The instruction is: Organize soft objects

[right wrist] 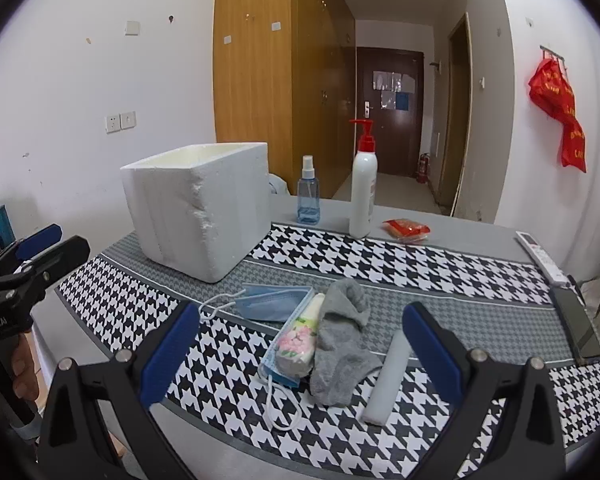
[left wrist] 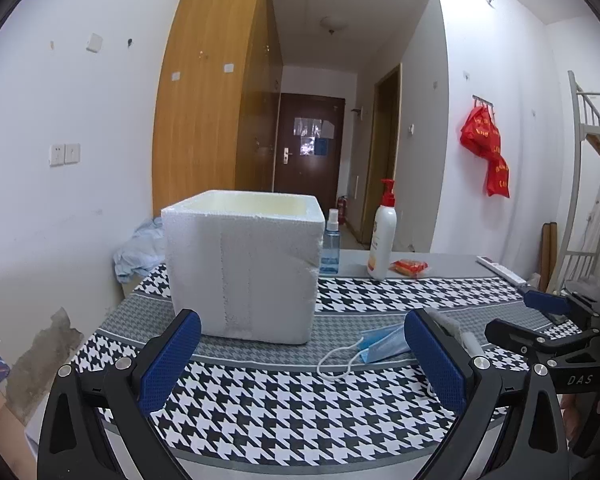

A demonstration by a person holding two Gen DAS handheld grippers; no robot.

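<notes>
Houndstooth cloth (right wrist: 380,264) is spread under a foam box (right wrist: 200,208), masks (right wrist: 276,302), tissue pack (right wrist: 298,342), sock (right wrist: 340,340). Both the left gripper (left wrist: 300,364) and right gripper (right wrist: 300,356) are held wide apart, empty.

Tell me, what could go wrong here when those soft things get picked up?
The grey sock lies against the tissue pack, which rests on a blue face mask; grabbing one may drag the others. A mask ear loop trails near the table edge and could snag. The foam box looks light, so a bump might shift it.
</notes>
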